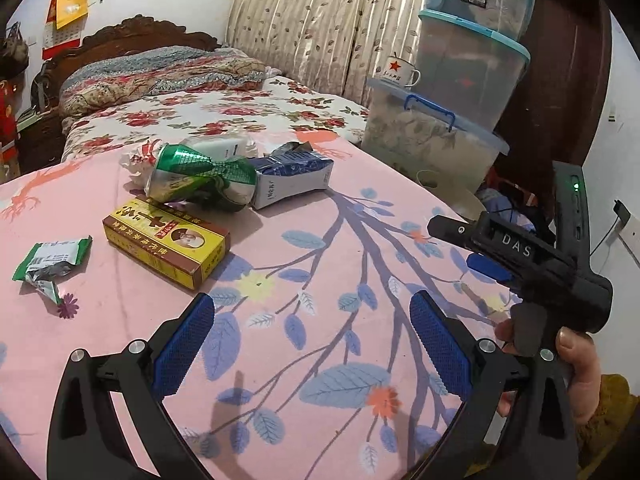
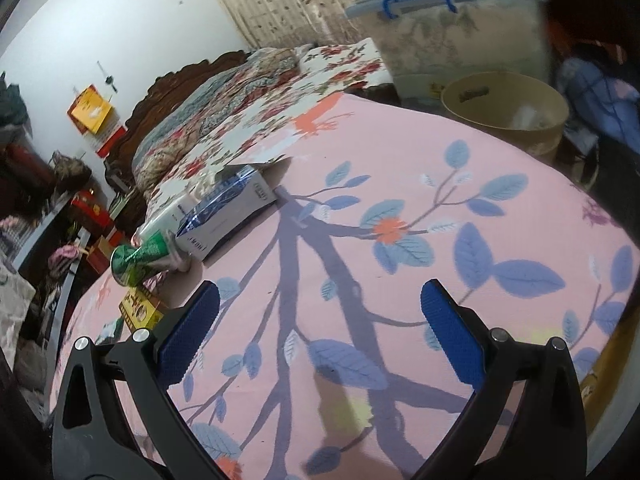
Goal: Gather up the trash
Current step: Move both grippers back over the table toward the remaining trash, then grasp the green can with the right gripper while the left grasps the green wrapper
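Observation:
Trash lies on a table with a pink floral cloth (image 1: 320,264): a crushed green can (image 1: 200,178), a blue-white carton (image 1: 292,180), a yellow-brown box (image 1: 168,246), a green wrapper (image 1: 48,264) and crumpled white paper (image 1: 136,162). My left gripper (image 1: 312,320) is open and empty above the cloth, nearer than the box. The right gripper (image 1: 472,244) shows in the left wrist view at the right, held by a hand. In its own view it (image 2: 320,308) is open and empty over the cloth; the carton (image 2: 228,212), can (image 2: 140,258) and box (image 2: 140,310) lie to its left.
A tan round bin (image 2: 508,116) stands beyond the table's far edge. Stacked clear storage boxes (image 1: 460,80) with an enamel mug (image 1: 400,70) rise at the right. A bed with floral bedding (image 1: 200,108) lies behind the table, curtains beyond it.

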The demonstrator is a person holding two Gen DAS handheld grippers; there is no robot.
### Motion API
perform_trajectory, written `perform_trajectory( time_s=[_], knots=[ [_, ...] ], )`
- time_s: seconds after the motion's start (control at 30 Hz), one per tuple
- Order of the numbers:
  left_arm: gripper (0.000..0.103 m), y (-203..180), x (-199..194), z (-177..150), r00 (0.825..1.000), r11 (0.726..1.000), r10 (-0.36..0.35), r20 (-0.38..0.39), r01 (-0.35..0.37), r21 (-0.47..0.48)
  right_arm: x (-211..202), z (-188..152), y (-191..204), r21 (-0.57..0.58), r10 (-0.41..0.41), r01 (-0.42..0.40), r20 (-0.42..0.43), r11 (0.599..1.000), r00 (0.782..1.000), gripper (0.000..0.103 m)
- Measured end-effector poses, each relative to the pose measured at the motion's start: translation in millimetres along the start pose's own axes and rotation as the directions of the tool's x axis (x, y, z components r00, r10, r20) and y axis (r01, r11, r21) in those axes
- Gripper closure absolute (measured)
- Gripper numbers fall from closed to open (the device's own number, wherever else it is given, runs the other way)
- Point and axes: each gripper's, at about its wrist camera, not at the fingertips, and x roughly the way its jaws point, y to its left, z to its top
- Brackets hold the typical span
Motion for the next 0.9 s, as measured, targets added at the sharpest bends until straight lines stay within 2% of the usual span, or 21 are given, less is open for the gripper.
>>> perform_trajectory(
  time_s=[0.23, 0.37, 0.5, 0.7, 0.77, 0.83, 0.9],
  knots=[
    [0.009, -1.5, -1.3, 0.9, 1.0, 1.0, 0.014, 0.011, -0.014, 0.027, 6.3, -1.5, 6.9, -0.005, 0.001, -0.001, -0.015, 1.0, 1.0, 0.004],
    [0.009, 8.9, 4.5, 2.0, 1.0, 1.0, 0.022, -0.014, -0.022, 0.0, 10.5, -2.2, 11.7, -0.012, 0.004, -0.004, -0.028, 1.0, 1.0, 0.004],
    [0.009, 16.2, 3.1, 2.7, 0.999, 0.999, 0.032, -0.004, -0.032, -0.016, 15.7, -1.9, 17.5, -0.023, 0.008, -0.009, -0.038, 1.0, 0.999, 0.004],
    [0.009, 34.5, -1.5, 8.0, 0.996, 0.996, 0.088, 0.01, -0.087, -0.013, 29.6, 3.0, 28.2, -0.039, 0.034, -0.037, -0.08, 0.999, 0.996, 0.004],
    [0.01, 47.7, -1.0, 11.5, 0.996, 0.995, 0.094, -0.013, -0.094, -0.031, 34.7, 10.9, 37.5, -0.061, 0.065, -0.071, -0.09, 0.996, 0.994, 0.011],
    [0.01, 65.5, -2.9, 14.3, 0.995, 0.992, 0.092, -0.029, -0.094, -0.08, 39.3, 19.0, 46.6, -0.086, 0.095, -0.104, -0.099, 0.991, 0.991, 0.022],
    [0.016, 83.5, -7.1, 17.6, 0.995, 0.987, 0.092, -0.03, -0.095, -0.13, 47.5, 29.1, 59.8, -0.113, 0.143, -0.156, -0.117, 0.981, 0.983, 0.036]
  ],
)
